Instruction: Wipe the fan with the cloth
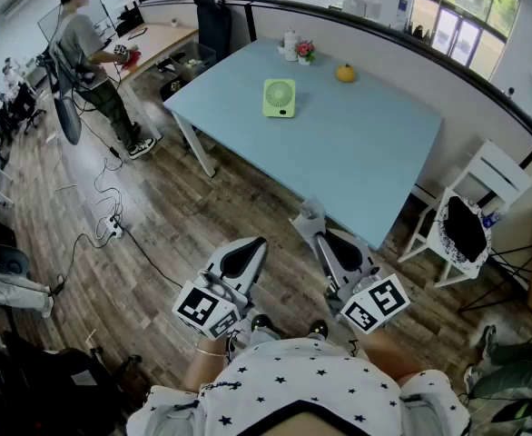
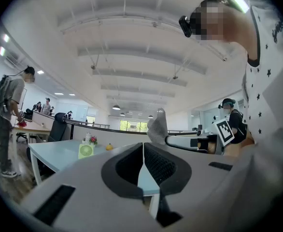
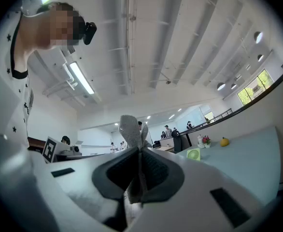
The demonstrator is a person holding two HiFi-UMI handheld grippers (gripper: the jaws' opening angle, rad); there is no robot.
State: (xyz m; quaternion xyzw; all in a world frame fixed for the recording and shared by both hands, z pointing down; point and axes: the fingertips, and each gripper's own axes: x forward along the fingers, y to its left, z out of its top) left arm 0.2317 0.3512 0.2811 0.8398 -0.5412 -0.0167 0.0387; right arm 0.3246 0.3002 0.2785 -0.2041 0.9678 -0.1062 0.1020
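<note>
Star-printed cloth of the person's shirt fills the bottom of the head view, and just beyond it both tools hang over the wooden floor, short of the desk's (image 1: 357, 153) near corner. The left tool (image 1: 248, 251) is clenched on nothing. The right tool (image 1: 314, 228) pinches the grey cloth (image 1: 310, 210), a tuft of which stands above its tips. The green fan (image 1: 280, 98) stands upright toward the far left part of the desk, facing the person, well apart from both tools and straight ahead of them. I judge the right tool slightly the nearer, and it carries the wiper. From the left gripper view, the pads meet tip to tip with nothing between them, and the fan is small and low at the left, its grille too fine to read. From the right gripper view, the jaws are closed on the cloth, whose lower part is hidden between the pads. The fan sits small at the right, its back unseen in any view.
</note>
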